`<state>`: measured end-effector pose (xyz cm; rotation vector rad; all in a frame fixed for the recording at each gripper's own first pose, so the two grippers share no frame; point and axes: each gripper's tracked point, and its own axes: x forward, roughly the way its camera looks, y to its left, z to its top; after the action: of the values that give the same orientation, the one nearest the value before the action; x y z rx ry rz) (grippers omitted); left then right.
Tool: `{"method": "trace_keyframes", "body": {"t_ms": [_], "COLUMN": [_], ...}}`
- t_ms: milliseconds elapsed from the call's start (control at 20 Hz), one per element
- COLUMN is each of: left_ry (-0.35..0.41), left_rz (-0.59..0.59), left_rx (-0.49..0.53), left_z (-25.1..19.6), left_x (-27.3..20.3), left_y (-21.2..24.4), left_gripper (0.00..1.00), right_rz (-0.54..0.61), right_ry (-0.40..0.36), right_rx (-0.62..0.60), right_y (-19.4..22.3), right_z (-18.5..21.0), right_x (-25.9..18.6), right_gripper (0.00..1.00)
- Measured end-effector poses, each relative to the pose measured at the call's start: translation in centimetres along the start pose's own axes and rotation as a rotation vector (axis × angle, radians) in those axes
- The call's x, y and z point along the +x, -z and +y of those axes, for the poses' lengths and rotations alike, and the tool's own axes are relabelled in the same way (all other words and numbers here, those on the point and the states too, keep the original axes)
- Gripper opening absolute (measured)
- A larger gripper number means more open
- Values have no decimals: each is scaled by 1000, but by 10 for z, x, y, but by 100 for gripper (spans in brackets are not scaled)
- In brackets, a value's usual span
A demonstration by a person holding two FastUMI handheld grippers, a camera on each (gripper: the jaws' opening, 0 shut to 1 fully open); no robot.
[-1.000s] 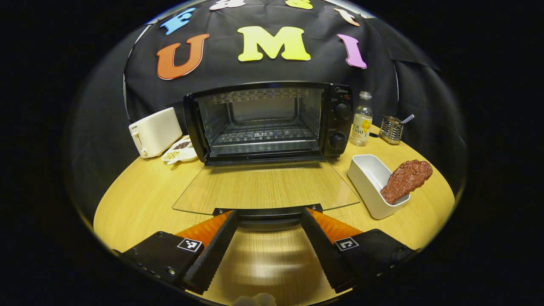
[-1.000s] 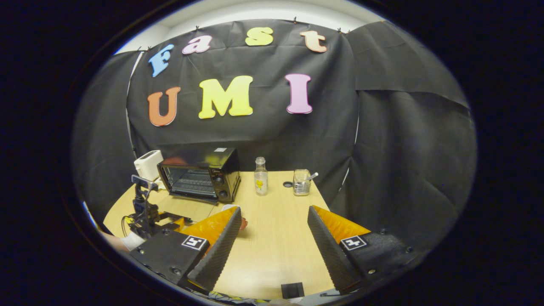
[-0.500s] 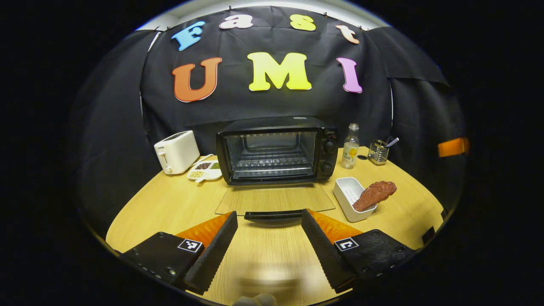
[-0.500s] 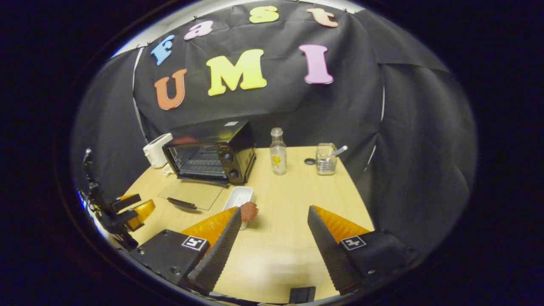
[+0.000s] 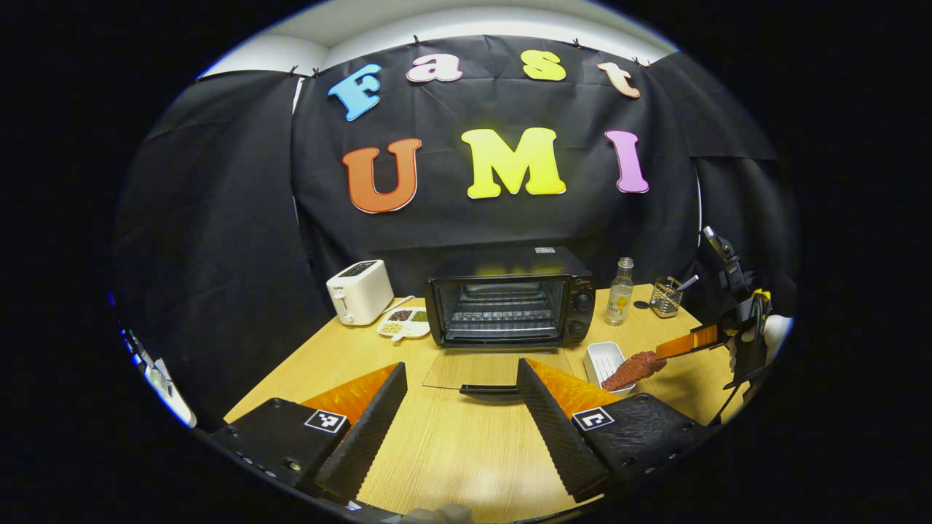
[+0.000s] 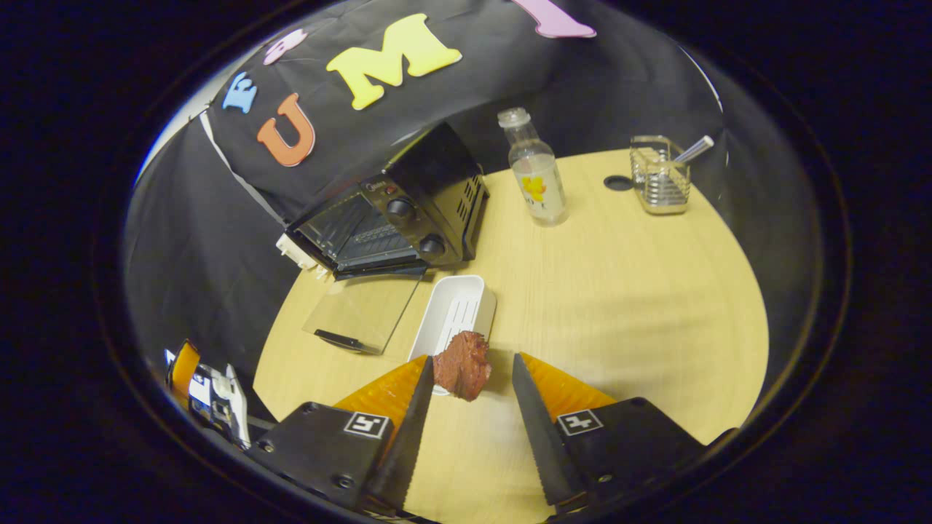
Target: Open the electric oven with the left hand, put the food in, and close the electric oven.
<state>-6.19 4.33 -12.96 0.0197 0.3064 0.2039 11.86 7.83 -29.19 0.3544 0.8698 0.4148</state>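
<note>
In the left gripper view, going from the left of the frame: a white toaster (image 5: 360, 291) stands at centre left, a small dish of seeds (image 5: 403, 323) lies just beside it, and the electric oven (image 5: 510, 302) sits at centre with its glass door (image 5: 495, 369) dropped flat onto the wooden table (image 5: 320, 356). The door handle lies near the frame's lower middle, apart from the left gripper (image 5: 461, 378), whose fingers are spread wide with nothing between them. So the opening step looks done, and the step in hand is picking up the food.

Right of the oven, a white tray (image 5: 603, 359) holds the reddish piece of food (image 5: 630, 370), which leans out over the tray's near rim. At the far right edge the right gripper (image 5: 692, 340) reaches in, one finger pointing at the food.

In the right gripper view the oven (image 6: 393, 211) is at upper left, tilted in frame, the tray (image 6: 455, 313) at centre, and a bottle (image 6: 535, 171) and a wire cup (image 6: 659, 178) at upper right. The food (image 6: 463, 364) sits at lower centre, between the fingers of the right gripper (image 6: 470, 375). That gripper is angled down over the table, part open; the left finger is at or very near the food, the right finger stands clear, so it is not yet gripped.

Next move, by my reading: close on the food, lift it clear of the tray rim, then carry it up and left onto the oven rack
</note>
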Motion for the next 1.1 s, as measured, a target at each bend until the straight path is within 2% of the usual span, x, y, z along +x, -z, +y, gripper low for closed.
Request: {"method": "trace_keyframes", "body": {"t_ms": [100, 150, 200, 250, 300, 350, 400, 700, 900, 1100], "left_ry": [-25, -38, -47, -58, -70, -76, -80, -107, -100, -71], "left_rz": [3, 2, 4, 5, 9, 10, 6, -14, -32, -46], "left_rx": [-21, -29, -39, -42, -42, -42, -41, -9, -19, -39], "left_z": [-3, -3, -6, -6, -6, -6, -7, 7, 23, 45], "left_x": [-10, -14, -16, -19, -21, -23, -26, -46, -64, -90], "left_y": [-6, -9, -11, -12, -13, -14, -17, -21, -16, -4], "left_gripper": [97, 97, 97, 96, 97, 96, 97, 97, 97, 97], "right_rz": [53, 77, 94, 113, 129, 141, 150, 117, 24, -111], "right_ry": [-62, -93, -115, -119, -128, -134, -145, -182, -217, -240], "right_rx": [72, 111, 151, 185, 219, 254, 290, 314, 301, 335], "right_y": [1, 2, 2, 3, 2, 2, 2, -10, -22, -22], "right_z": [2, 5, 7, 6, 5, 5, 5, 20, 56, 108], "right_x": [10, 14, 17, 21, 23, 23, 24, 5, -25, -61], "right_gripper": [59, 44, 46, 35, 30, 13, 19, 14, 13, 13]}}
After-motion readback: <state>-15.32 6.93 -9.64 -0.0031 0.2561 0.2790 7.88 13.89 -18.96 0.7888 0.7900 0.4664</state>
